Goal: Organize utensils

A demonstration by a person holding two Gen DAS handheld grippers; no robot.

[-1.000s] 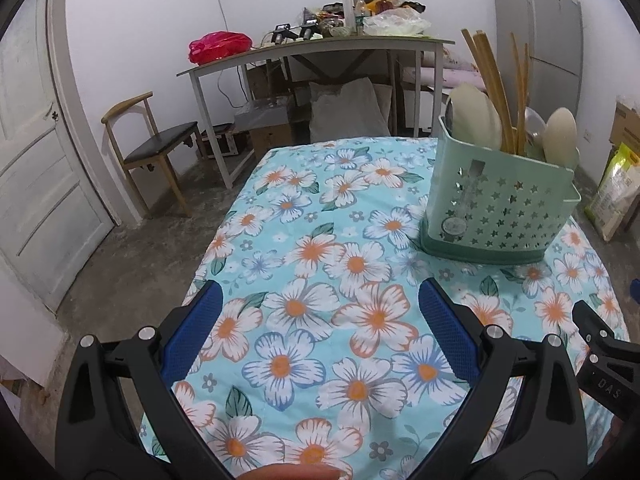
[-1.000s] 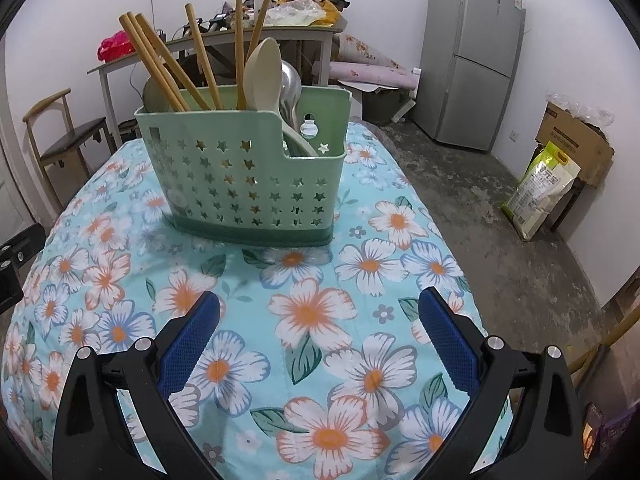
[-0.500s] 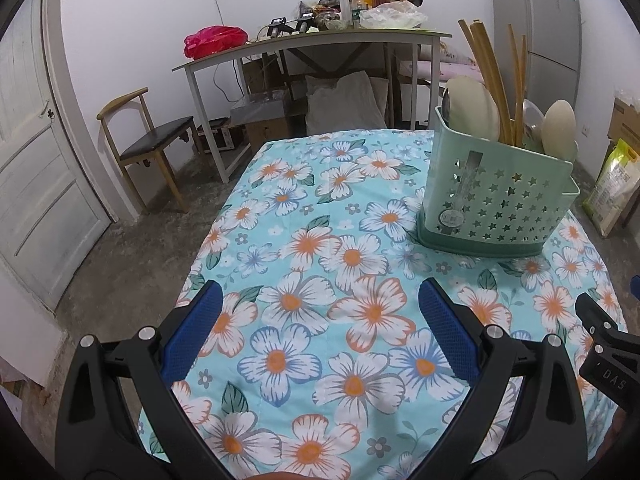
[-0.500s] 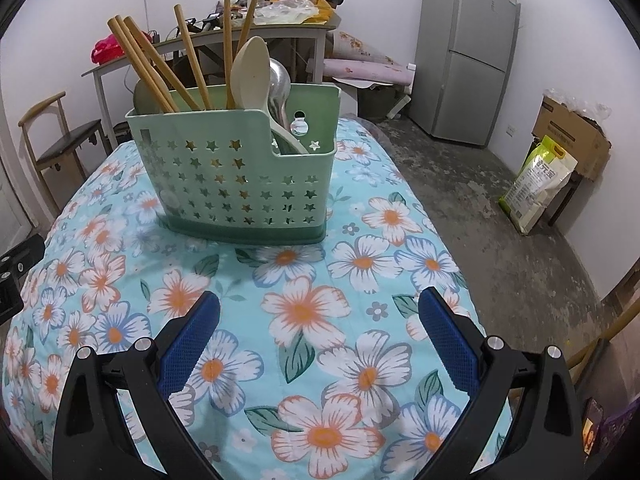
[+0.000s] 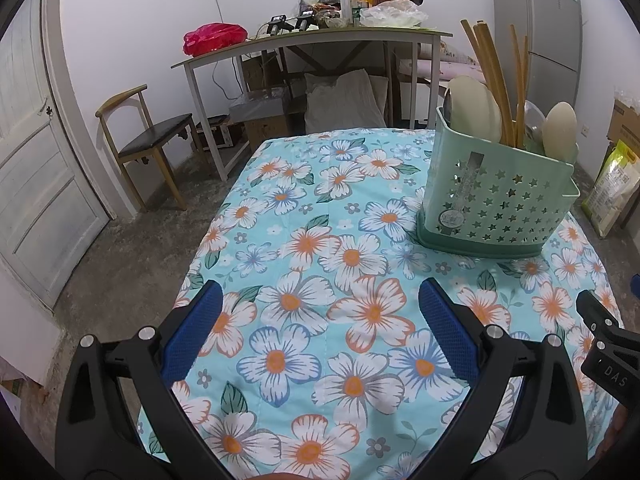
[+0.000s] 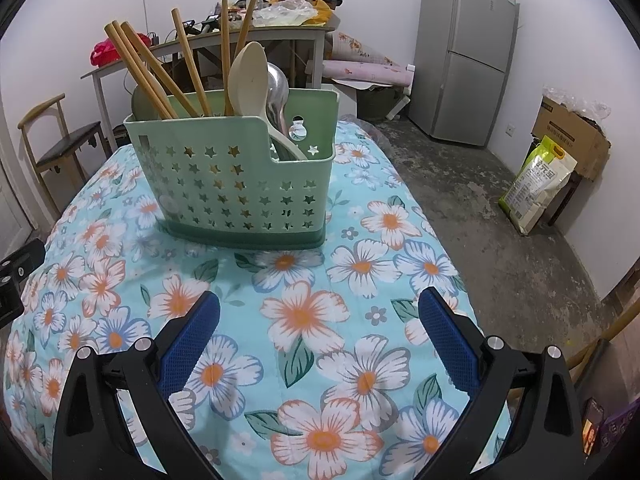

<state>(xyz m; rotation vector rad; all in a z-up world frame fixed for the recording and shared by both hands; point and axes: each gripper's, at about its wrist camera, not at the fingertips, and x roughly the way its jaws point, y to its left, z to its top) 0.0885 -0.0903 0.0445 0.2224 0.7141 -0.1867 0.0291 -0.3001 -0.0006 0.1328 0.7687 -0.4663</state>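
The green caddy [image 6: 236,184] stands upright on the flowered counter [image 6: 304,312], and everything else is placed from it. The right claw [image 6: 319,332] hovers just in front of it, the left claw [image 5: 320,320] in front and to its left; both have their blue pads spread wide apart and hold nothing.

Inside the caddy the utensils stand handle-down or lean on the rim. From the right wrist view I count about six wooden chopsticks [image 6: 188,68], though some may overlap. There is one pale plastic spoon [image 6: 248,76] at the middle, one metal spoon [image 6: 278,88] just behind it, and a further pale rounded spoon head [image 5: 476,108] at the caddy's far left corner. The left wrist view shows another pale head [image 5: 560,132] at the opposite end; this may be the same middle spoon.

The chopsticks look light, stiff and thin, likely to roll or slip, so a pinch at mid-shaft suits them. The metal spoon seems heavier and slick; take it by the neck. The caddy itself looks light, rigid plastic, and would probably slide if nudged.
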